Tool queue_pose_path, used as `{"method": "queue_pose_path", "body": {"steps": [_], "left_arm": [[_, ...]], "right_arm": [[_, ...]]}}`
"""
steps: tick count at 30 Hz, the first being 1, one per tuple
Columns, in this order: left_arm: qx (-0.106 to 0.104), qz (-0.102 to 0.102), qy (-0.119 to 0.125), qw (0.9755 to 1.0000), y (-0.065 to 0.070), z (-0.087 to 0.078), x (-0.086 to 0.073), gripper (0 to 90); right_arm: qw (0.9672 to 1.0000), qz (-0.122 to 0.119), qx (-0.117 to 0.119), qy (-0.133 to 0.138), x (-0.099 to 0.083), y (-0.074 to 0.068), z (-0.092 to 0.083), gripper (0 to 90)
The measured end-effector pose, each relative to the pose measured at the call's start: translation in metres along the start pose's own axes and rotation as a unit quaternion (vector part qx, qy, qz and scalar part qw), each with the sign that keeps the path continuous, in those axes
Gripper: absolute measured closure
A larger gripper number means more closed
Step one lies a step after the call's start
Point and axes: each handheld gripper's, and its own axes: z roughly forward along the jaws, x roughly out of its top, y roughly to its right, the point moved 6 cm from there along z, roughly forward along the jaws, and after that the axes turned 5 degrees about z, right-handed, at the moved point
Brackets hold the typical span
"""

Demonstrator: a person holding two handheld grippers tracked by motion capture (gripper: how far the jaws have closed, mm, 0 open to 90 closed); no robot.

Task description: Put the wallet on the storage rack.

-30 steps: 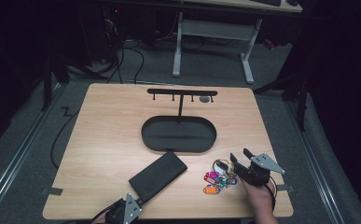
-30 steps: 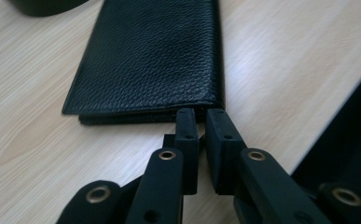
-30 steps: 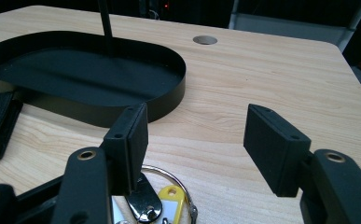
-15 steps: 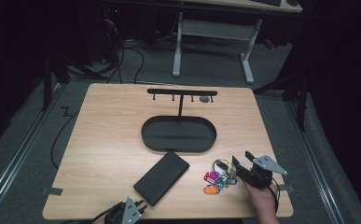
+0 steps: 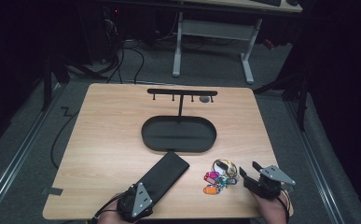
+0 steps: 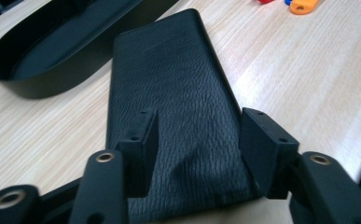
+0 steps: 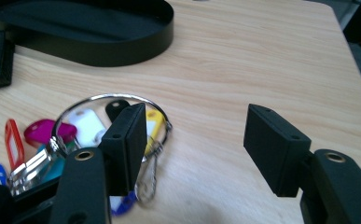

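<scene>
Left gripper [image 5: 138, 201] now drawn back toward table's near edge, jaws spread astride black wallet [image 5: 163, 171] (no squeeze visible). Right gripper [image 5: 249, 171] unclenched beside key bunch [image 5: 220, 175]. Likely pickup pending.

No legible text, labels, brands, numbers or signs in any view. Key tags [image 7: 82, 126] just left of the right claw [image 7: 197, 144]: coloured plastic, with a white insert on one, but no writing can be made out. Black textured case [image 6: 178, 121] between the left claw [image 6: 194, 149] jaws: surface plain, no marking seen. Black tray [image 5: 178, 135] beyond both claws: unmarked. Tabletop [image 5: 108, 126]: bare wood grain.
</scene>
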Motion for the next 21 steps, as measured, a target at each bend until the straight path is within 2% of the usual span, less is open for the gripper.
{"method": "queue_pose_path", "body": {"steps": [5,7,10,14,15,18,19,20,21], "left_arm": [[-0.019,0.008,-0.006,0.9998,-0.003,0.025,0.015,44.4],[-0.022,0.008,-0.005,0.9997,-0.003,0.03,0.018,44.4],[-0.045,0.005,-0.011,0.9989,-0.001,0.048,0.032,46.5],[-0.034,0.021,-0.027,0.9988,0.001,0.061,0.034,47.0],[-0.022,0.031,-0.021,0.9991,0.003,0.063,0.034,47.5],[-0.011,0.038,-0.024,0.9989,0.004,0.063,0.033,47.7],[0.011,0.059,-0.033,0.9976,0.005,0.064,0.031,46.9],[0.011,0.059,-0.033,0.9976,0.005,0.064,0.031,46.4],[0.033,0.08,-0.036,0.9956,0.008,0.063,0.028,46.4]], "right_arm": [[0.9998,0.013,-0.015,-0.005,-0.009,0.01,-0.011,39.6],[0.9997,0.015,-0.018,-0.007,-0.01,0.012,-0.012,39.6],[0.9995,0.023,-0.021,-0.008,-0.013,0.016,-0.016,39.6],[0.9993,0.032,-0.017,-0.005,-0.014,0.017,-0.019,39.6],[0.9994,0.032,-0.015,-0.002,-0.013,0.017,-0.021,39.6],[0.9993,0.035,-0.012,-0.002,-0.014,0.017,-0.021,39.6],[0.9993,0.036,-0.01,-0.003,-0.014,0.018,-0.02,39.6],[0.9993,0.036,-0.01,-0.003,-0.014,0.018,-0.02,39.6],[0.9992,0.038,-0.006,-0.003,-0.013,0.018,-0.018,39.6]]}}
